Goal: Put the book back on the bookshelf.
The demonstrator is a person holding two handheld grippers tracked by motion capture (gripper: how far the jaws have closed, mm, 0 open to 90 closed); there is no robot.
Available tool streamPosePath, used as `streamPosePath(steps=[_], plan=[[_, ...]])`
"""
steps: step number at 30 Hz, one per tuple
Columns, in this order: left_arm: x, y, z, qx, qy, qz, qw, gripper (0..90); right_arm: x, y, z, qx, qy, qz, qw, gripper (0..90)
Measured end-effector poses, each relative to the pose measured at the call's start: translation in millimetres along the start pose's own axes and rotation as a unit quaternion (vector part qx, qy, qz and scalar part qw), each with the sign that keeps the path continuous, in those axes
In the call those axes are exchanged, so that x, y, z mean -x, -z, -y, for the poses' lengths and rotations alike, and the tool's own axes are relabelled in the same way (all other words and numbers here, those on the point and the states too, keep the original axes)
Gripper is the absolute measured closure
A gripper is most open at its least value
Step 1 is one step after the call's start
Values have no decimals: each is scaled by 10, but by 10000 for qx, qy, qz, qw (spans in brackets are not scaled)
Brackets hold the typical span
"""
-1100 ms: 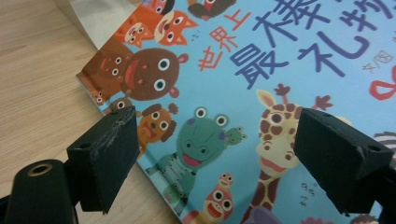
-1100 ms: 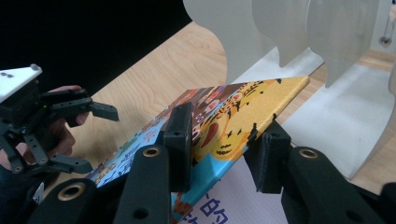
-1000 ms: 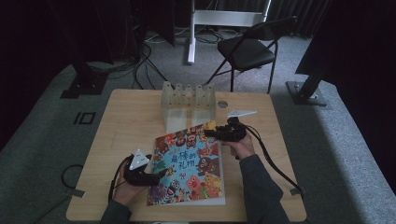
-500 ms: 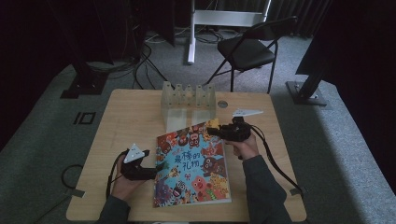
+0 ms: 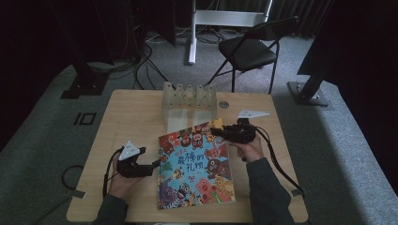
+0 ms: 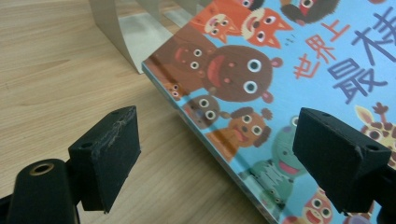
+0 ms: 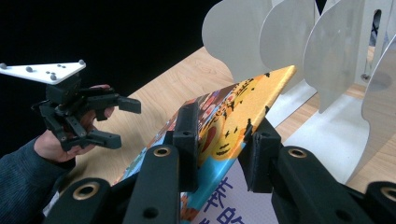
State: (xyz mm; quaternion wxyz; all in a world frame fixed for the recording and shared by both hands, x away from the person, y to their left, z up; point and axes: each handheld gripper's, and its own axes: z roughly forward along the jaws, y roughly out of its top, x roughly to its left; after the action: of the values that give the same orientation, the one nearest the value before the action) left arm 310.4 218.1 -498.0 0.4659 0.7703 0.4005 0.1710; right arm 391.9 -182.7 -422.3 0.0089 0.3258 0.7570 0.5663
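Note:
A colourful children's picture book lies on the wooden table, just in front of a clear divider rack. My right gripper is shut on the book's far right corner; in the right gripper view the jaws clamp that corner of the book, which is lifted off the table. My left gripper stands open beside the book's left edge. In the left gripper view the book's edge lies between and beyond the wide-open gripper, not touched.
The rack's upright dividers stand close behind the raised corner. A small round disc lies to the right of the rack. A folding chair stands beyond the table. Bare tabletop lies to the left of the book.
The book has shifted slightly right, with the right gripper still on its corner. The left gripper has drawn back a little from the book's left edge.

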Motion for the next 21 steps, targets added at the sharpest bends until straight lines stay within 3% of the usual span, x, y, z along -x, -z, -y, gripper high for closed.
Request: streamPosePath(steps=[8, 16, 21], plan=[[-56, -43, -20, -25, 73, 112, 9999, 150, -25, 69, -21, 72, 30, -33, 10000, 721], [-133, -142, -13, -20, 323, 388, 9987, 150, -80, 140, -50, 193, 127, -100, 9997, 734], [-130, -178, -66, -71, 257, 464, 9986, 149, -123, 176, -79, 250, 202, -119, 9994, 741]])
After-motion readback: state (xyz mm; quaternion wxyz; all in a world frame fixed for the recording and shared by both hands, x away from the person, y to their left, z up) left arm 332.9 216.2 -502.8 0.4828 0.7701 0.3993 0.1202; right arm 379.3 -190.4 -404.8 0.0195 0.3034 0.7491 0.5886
